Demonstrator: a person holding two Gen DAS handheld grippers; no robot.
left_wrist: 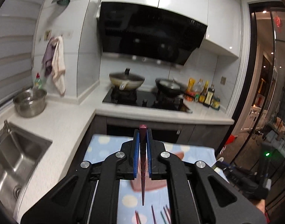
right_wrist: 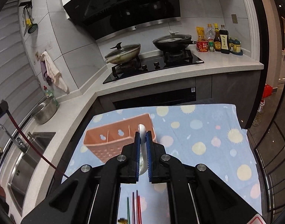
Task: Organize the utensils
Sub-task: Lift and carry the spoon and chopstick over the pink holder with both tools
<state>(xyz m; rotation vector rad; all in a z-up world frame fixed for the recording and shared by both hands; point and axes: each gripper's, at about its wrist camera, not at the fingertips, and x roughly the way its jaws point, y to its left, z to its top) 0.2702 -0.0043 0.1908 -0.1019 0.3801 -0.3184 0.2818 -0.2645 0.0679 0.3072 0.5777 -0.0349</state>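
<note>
My left gripper (left_wrist: 143,130) is shut on a dark red chopstick (left_wrist: 142,168), held above the blue dotted cloth (left_wrist: 103,145); the stick's tip points back toward me. It also shows from the right wrist view as a long dark red chopstick (right_wrist: 30,145) at the left. My right gripper (right_wrist: 142,133) is shut on a white spoon (right_wrist: 142,130), just in front of a pink perforated utensil basket (right_wrist: 112,141) with three compartments on the cloth (right_wrist: 207,134). Several coloured chopsticks (right_wrist: 135,205) lie on the cloth below the gripper; they also show in the left wrist view (left_wrist: 153,214).
A steel sink (left_wrist: 13,160) and a steel pot (left_wrist: 29,102) are on the left counter. A stove with two lidded pans (right_wrist: 123,53) and sauce bottles (right_wrist: 217,41) stands behind. Towels (right_wrist: 52,71) hang on the wall. A doorway opens on the right.
</note>
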